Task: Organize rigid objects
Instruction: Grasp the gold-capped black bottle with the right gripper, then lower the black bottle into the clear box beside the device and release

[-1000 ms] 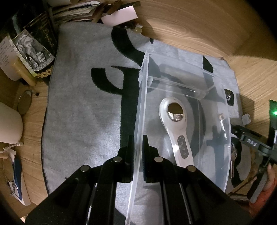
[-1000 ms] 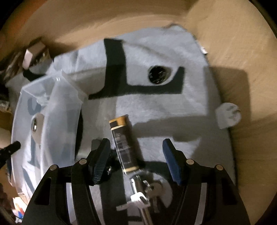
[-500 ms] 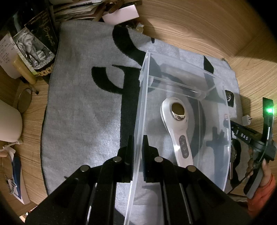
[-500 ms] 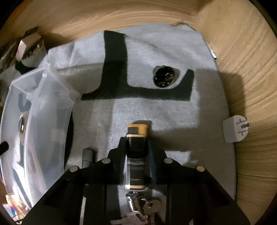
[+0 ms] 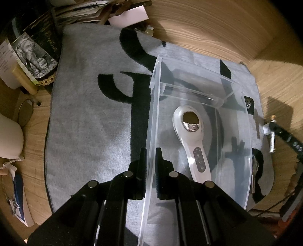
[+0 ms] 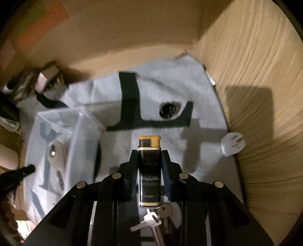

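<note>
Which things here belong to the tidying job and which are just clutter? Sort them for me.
Job: lighter held in the right gripper; clear box gripped by the left gripper; white wand inside the box; keys; plug.

Lying about: mat, bottle, papers.

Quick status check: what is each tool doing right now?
Left tool: shut on the clear box's wall.
Right tool: shut on the black-and-gold lighter, lifted off the grey mat.
</note>
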